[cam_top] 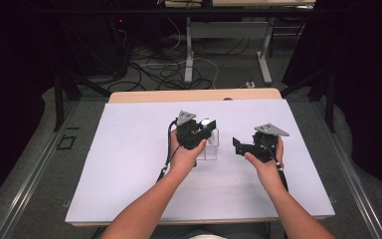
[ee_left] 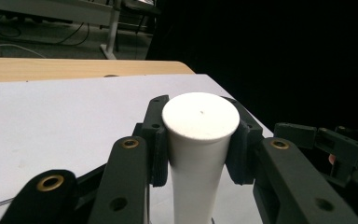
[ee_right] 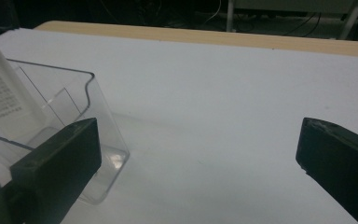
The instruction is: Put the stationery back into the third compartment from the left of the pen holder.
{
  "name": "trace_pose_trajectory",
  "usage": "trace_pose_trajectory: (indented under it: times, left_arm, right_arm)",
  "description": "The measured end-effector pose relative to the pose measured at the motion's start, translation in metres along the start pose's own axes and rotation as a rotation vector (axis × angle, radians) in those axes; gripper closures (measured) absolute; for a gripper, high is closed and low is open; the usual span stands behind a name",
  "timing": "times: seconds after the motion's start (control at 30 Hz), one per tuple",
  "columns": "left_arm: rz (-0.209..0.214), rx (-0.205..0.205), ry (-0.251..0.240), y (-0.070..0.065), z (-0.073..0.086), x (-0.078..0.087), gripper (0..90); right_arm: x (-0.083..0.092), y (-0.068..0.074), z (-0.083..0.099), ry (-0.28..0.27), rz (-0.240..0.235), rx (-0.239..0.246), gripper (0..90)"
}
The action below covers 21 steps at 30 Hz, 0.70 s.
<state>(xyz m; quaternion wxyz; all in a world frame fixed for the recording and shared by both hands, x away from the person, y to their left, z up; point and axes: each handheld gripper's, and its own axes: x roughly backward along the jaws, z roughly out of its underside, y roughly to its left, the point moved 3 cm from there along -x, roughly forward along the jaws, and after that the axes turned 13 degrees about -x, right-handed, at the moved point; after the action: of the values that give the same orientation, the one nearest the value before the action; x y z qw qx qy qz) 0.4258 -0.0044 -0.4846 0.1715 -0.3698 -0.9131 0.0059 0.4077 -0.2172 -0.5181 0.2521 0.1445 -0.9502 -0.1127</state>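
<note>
Left gripper (ee_left: 200, 144): jaws clenched on the white tube (ee_left: 199, 154), upright inside the clear box (ee_right: 60, 135); box rests mid-table (cam_top: 129, 164)
Right gripper (ee_right: 198, 154): jaws released wide, nothing between them; just beside the box

a wooden worktop (cam_top: 194, 94) carries a white sheet (cam_top: 129, 164) that covers nearly all of it, leaving a bare strip at the far edge. a clear plastic box (ee_right: 74, 116) stands on the sheet near the middle.

On your counter (cam_top: 129, 164): a box (cam_top: 210, 147) near the middle, a tube (ee_left: 198, 149) standing in it, your left claw (ee_left: 199, 140) around the tube; your right claw (cam_top: 238, 146) just right of the box.
</note>
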Motion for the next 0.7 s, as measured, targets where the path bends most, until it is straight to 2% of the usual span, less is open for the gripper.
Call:
trace_pose_trajectory:
  times: [0.07,0.3,0.6,0.7]
  left_arm:
    - [-0.003,-0.015,0.004,-0.0017,0.0016,-0.0016,66.3]
    - [-0.023,-0.070,0.002,-0.0040,0.0030,-0.0040,66.3]
    - [-0.037,-0.076,0.022,-0.0021,0.0063,-0.0089,66.3]
    - [-0.043,-0.092,0.034,-0.0026,0.0087,-0.0106,66.3]
  right_arm:
    - [-0.0020,-0.0022,0.0020,0.010,0.005,0.011,0.0]
    - [-0.0047,-0.0081,0.0035,0.021,0.015,-0.015,0.0]
    - [-0.0068,-0.0083,0.0063,0.035,0.017,-0.016,0.0]
    - [-0.0073,-0.0083,0.0068,0.037,0.013,-0.008,0.0]
